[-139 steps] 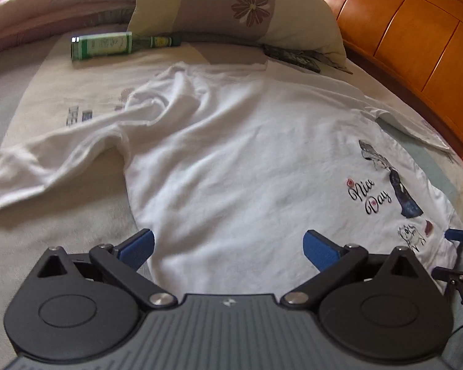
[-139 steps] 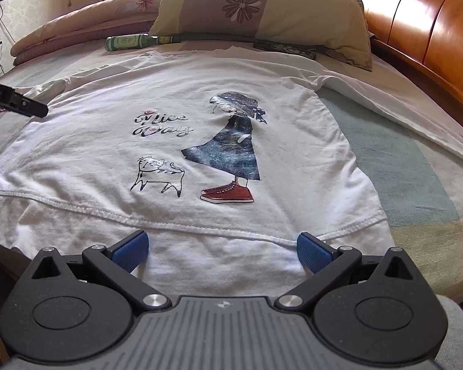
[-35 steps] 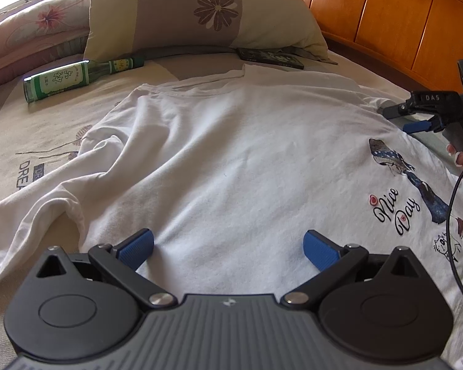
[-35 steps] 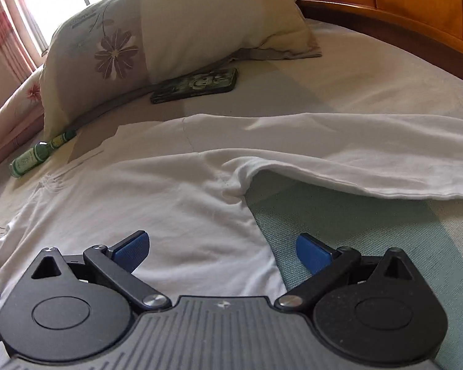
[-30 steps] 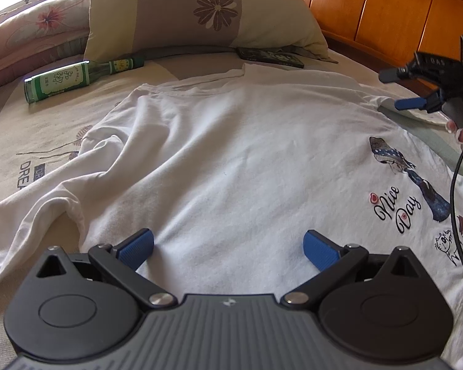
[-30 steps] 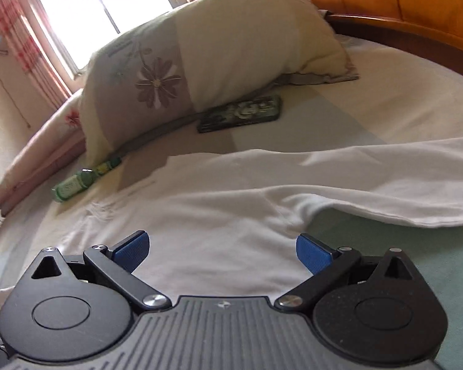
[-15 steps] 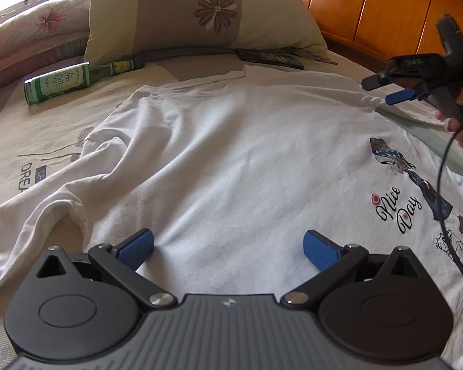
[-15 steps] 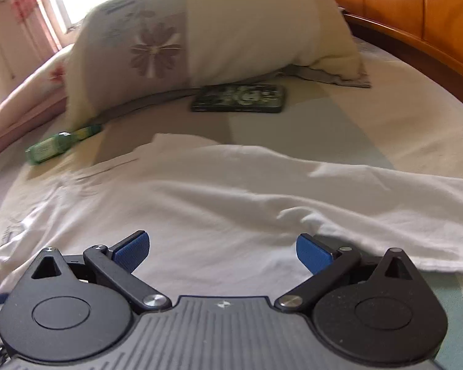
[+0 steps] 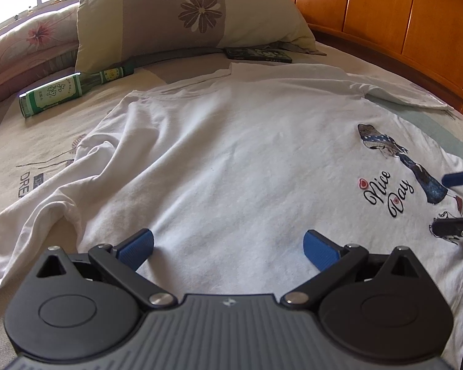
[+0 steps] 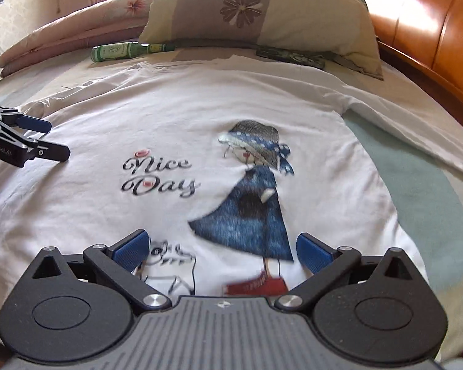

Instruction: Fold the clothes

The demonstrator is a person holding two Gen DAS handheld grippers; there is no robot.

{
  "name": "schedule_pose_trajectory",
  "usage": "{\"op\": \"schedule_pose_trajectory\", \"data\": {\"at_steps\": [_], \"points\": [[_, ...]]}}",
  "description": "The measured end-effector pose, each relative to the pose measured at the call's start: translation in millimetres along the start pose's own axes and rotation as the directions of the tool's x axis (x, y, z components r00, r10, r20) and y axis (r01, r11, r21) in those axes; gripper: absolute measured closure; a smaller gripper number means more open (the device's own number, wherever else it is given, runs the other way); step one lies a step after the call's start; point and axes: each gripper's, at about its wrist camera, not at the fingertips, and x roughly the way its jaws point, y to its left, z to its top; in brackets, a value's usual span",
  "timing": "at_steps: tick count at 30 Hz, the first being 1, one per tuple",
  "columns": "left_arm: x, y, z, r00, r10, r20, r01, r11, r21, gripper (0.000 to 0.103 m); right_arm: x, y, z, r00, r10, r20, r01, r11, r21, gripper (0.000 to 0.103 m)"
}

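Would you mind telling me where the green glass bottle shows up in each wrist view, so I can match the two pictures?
Left wrist view: the green bottle lies on its side at upper left, beside the flowered pillow's lower left corner.
Right wrist view: the green bottle lies at top, left of centre, its neck pointing toward the same pillow.
Shared landmark: the "Nice Day" print on the white shirt.

White shirt [image 10: 200,117] with blue-dressed girl print; green bottle [image 9: 61,92]; flowered beige pillow [image 9: 182,9].
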Motion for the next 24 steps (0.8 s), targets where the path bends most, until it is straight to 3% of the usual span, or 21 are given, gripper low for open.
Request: {"op": "schedule_pose_trajectory", "data": {"at_steps": [5,8,11,15,18,21,24], "points": [[1.1,-3.6,-0.1,1.000,0.002,-0.006,-0.002,1.000,0.013,0.001,-32.9,7.5,-23.2,0.998,-0.036,-0.052,0.036,0.999,-0.008,0.000],[-0.4,-5.8,0.4,1.000,-0.002,0.001,0.002,1.000,0.019,0.001,-43.2,24.2,-14.4,1.000,-0.001,-0.011,0.000,0.998,-0.070,0.000],[-0.4,-8.8,0.4,1.000,0.005,0.004,-0.005,0.999,0.032,0.001,-34.3,48.1,4.5,0.997,0.063,0.049,-0.056,0.989,-0.137,0.000],[-3.6,-13.1,1.1,1.000,0.011,0.019,-0.012,0.999,0.049,0.001,-8.7,66.4,6.7,0.992,0.115,-0.041,-0.119,0.988,-0.094,0.000],[-8.7,-15.5,3.1,0.999,-0.004,0.040,0.002,0.999,0.055,0.001,-20.9,80.5,-18.5,0.998,0.060,-0.020,-0.062,0.987,-0.149,0.000],[-10.5,-17.9,4.0,0.999,-0.014,0.052,0.011,0.998,0.056,0.001,-40.2,71.9,-29.0,0.993,0.106,-0.051,-0.111,0.986,-0.123,0.000],[-9.0,-20.7,2.4,0.999,-0.004,0.044,0.001,0.998,0.068,0.001,-58.6,50.4,-24.8,0.998,0.062,0.020,-0.059,0.990,-0.126,0.000]]}}
